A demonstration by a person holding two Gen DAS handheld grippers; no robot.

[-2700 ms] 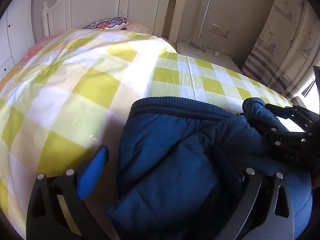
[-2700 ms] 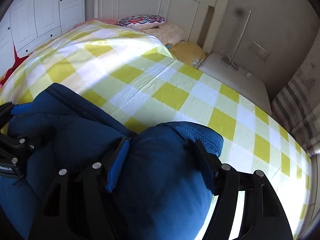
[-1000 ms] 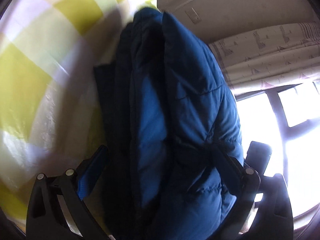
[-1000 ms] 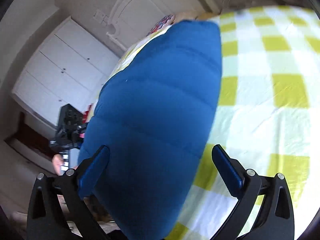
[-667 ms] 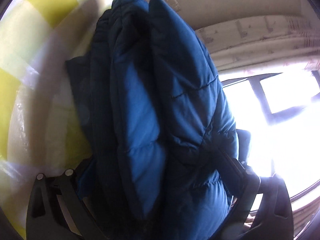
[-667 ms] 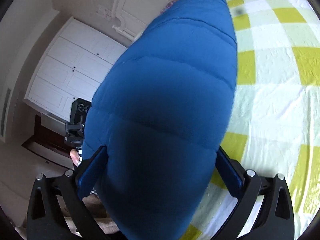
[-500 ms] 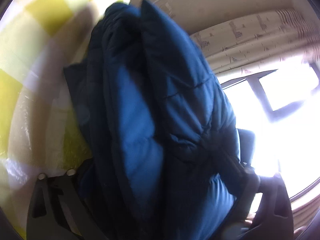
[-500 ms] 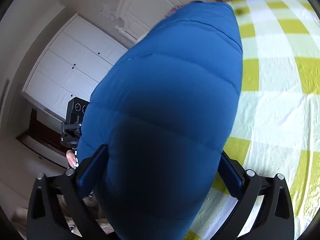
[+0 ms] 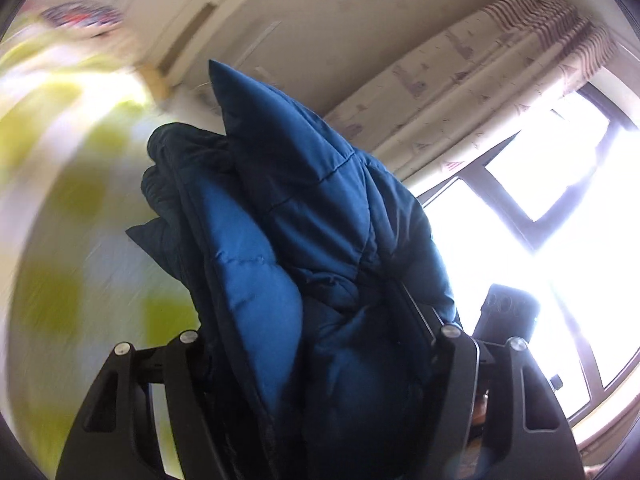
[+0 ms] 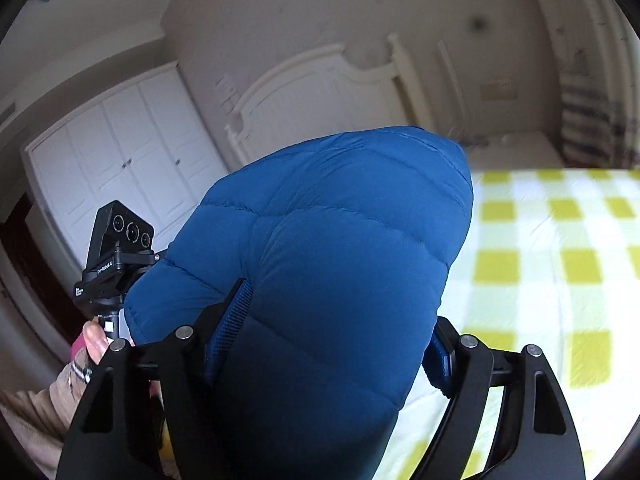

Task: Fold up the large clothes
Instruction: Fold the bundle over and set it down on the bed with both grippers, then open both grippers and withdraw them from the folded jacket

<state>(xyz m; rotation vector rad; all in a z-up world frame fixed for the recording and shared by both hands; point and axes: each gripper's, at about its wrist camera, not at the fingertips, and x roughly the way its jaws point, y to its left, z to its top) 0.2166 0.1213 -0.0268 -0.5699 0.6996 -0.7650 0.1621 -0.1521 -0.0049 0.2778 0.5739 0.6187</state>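
Observation:
A blue padded jacket [image 9: 304, 248] is bundled up and held in the air above the bed. My left gripper [image 9: 316, 344] is shut on a thick fold of it, the cloth filling the space between the fingers. My right gripper [image 10: 328, 340] is shut on another bulky part of the jacket [image 10: 340, 240], blue pads pressing both sides. The left gripper's body [image 10: 116, 256] shows at the left of the right wrist view. The right gripper's body [image 9: 508, 312] shows behind the jacket in the left wrist view.
The bed has a yellow and white checked cover [image 10: 560, 264], also blurred in the left wrist view [image 9: 60, 200]. A white headboard [image 10: 320, 100] and white wardrobe [image 10: 120, 152] stand behind. A curtain [image 9: 480, 72] and bright window [image 9: 560, 200] are at the right.
Both grippers have lifted the jacket off the bed and tilted upward. In the last half second the views swung further toward the headboard and wall; the jacket stays gripped.

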